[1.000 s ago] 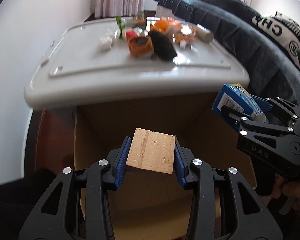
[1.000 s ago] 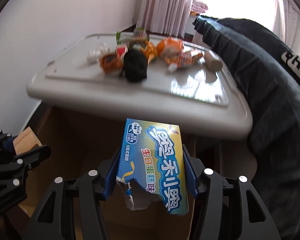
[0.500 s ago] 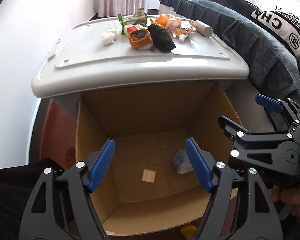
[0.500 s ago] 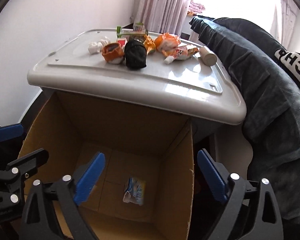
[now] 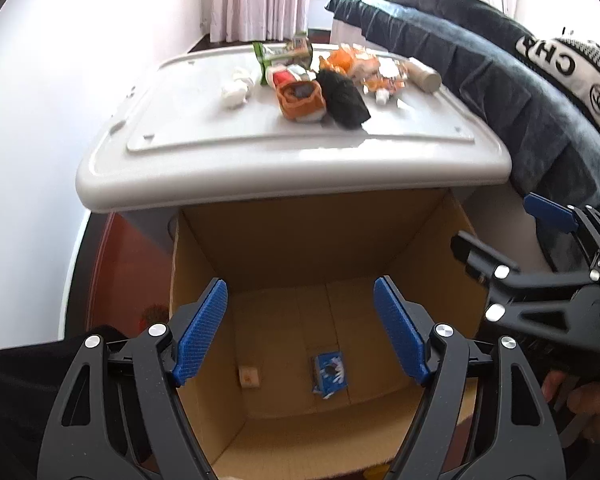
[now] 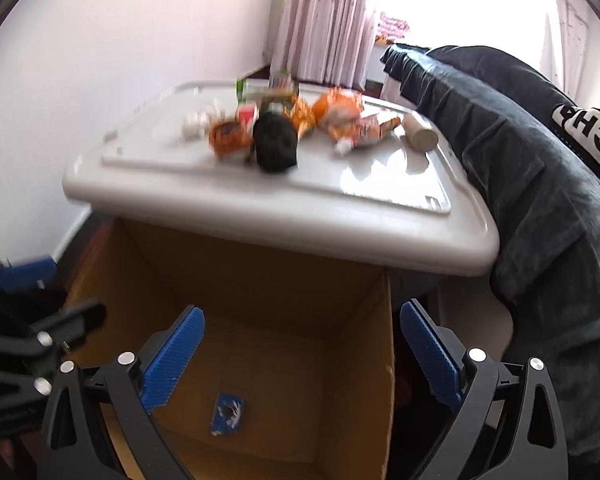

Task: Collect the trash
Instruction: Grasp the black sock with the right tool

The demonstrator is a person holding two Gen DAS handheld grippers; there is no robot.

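Both grippers, left gripper (image 5: 300, 332) and right gripper (image 6: 300, 356), just opened, fingers empty, dropping wood block (image 5: 249, 376) and blue wrapper (image 5: 330, 372) low in the cardboard box (image 5: 300, 240); remaining trash (image 5: 324, 76) top-center on the surface (image 5: 180, 136) looks light, crinkly, so pinch mid-body.

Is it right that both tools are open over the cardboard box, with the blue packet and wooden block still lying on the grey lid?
Not quite. The blue packet and wooden block lie at the bottom of the cardboard box, as the left wrist view shows. Both tools are open.
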